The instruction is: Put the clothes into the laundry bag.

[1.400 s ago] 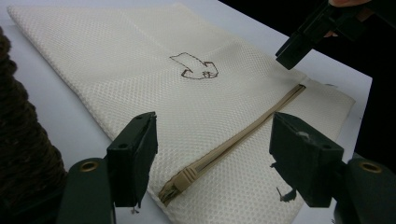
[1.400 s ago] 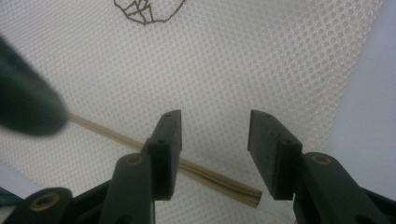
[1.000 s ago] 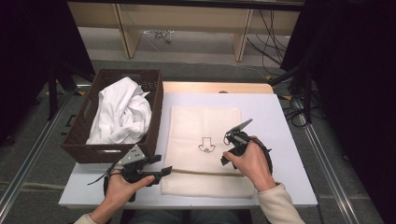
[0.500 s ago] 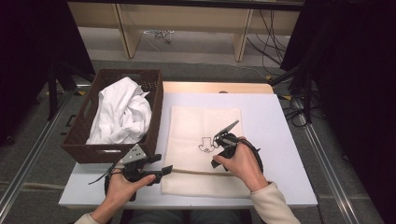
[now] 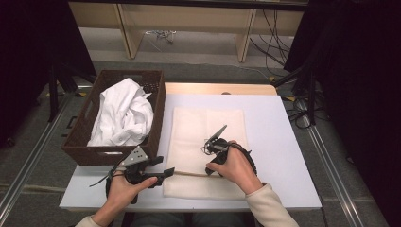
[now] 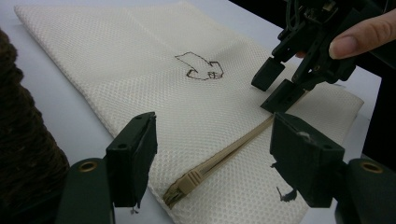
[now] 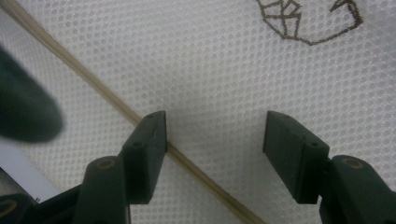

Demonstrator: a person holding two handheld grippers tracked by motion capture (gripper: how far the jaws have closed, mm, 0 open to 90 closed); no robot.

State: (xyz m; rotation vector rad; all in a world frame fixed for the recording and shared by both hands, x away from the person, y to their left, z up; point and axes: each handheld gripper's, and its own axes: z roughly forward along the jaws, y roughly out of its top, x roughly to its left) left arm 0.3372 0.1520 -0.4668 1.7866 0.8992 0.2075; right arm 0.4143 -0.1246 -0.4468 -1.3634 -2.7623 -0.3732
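Observation:
A cream mesh bag [image 5: 208, 125] with a brown stitched logo [image 6: 201, 67] lies flat on the white table [image 5: 279, 142]. Its beige zipper [image 6: 243, 144] runs along the near edge, and the pull [image 6: 189, 179] sits at the left end. My left gripper [image 5: 168, 171] rests at the bag's near left corner, open, its jaws [image 6: 212, 140] wide on either side of the pull without touching it. My right gripper [image 5: 209, 166] points down at the bag over the zipper [image 7: 93, 79]. Its jaws [image 7: 215, 135] have just been opening and stand wide, with nothing gripped between them.
A brown wicker basket [image 5: 158, 111] holding crumpled white cloth [image 5: 120, 116] stands at the table's left, close to my left hand. A wooden strip [image 5: 217, 88] borders the far edge. Bare table surface lies right of the bag.
My right hand has come toward the near edge and to the left, from beside the logo down onto the zipper line, and its jaws have spread. The left hand has kept still.

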